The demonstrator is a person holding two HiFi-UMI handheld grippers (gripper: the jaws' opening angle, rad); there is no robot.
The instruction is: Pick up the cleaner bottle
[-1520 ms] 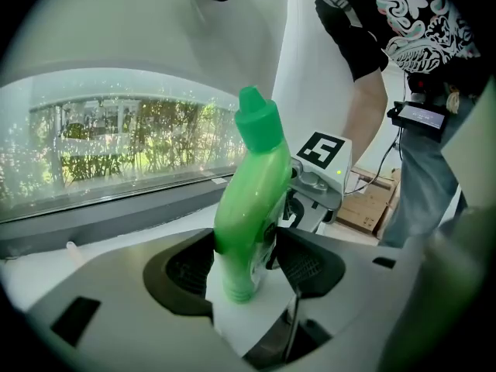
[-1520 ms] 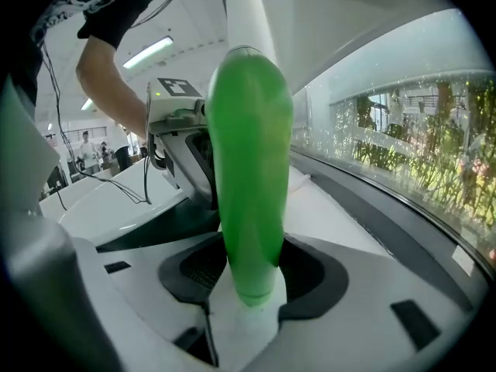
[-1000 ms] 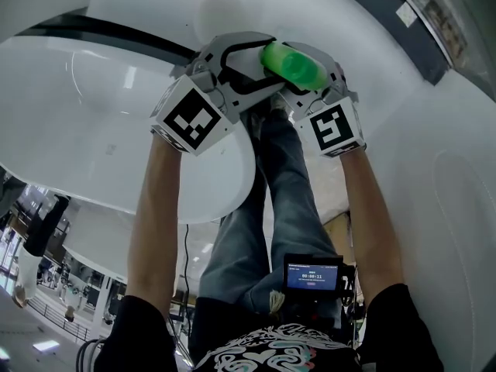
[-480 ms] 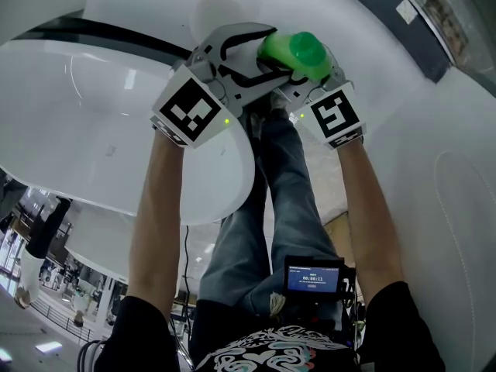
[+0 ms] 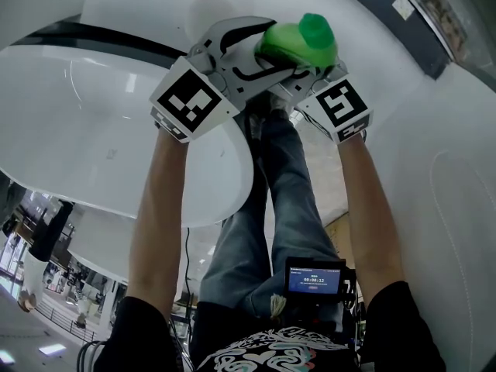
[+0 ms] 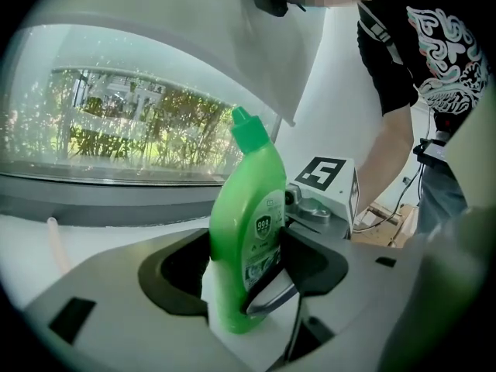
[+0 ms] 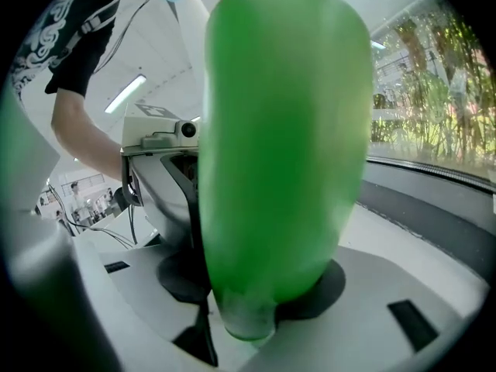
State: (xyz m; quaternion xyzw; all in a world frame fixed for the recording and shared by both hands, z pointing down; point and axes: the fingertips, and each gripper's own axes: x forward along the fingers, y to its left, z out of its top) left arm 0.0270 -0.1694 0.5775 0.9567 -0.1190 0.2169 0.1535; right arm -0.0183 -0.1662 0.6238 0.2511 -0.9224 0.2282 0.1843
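At the bottom edge of the head view, the person's black cotton T-shirt with a pale swirling print (image 5: 263,353) is filling the foreground. Just above it a small black boxy device with a lit blue screen (image 5: 313,277) is sitting at the waist. Faded blue denim jeans (image 5: 271,200) are running up the middle of the frame. The bare left forearm (image 5: 159,223) and right forearm (image 5: 370,215) are reaching upward on either side of them.

In the upper middle, the two black-and-white marker cubes, left (image 5: 194,99) and right (image 5: 339,107), are flanking the green plastic cleaner bottle (image 5: 293,45). The bottle is being held aloft, clear of any surface.

The left gripper (image 6: 248,285) is smooth grey moulded plastic with matte black pads. Its jaws are standing wide apart, having just been opening, and its pads are flanking the bottle's lower body rather than squeezing it.

The right gripper (image 7: 252,293) is clamping the bottle, which is bulging across its view as a glossy rounded mass. In the left gripper view the bottle is standing upright, a flattened body tapering to a conical green cap (image 6: 246,130) and carrying a small dark label (image 6: 262,239).

Beyond, a glossy white curved shell (image 5: 93,122) is spreading across the left of the head view. Farthest off, a curved window showing green foliage (image 6: 116,130) is arcing across the left of the left gripper view.
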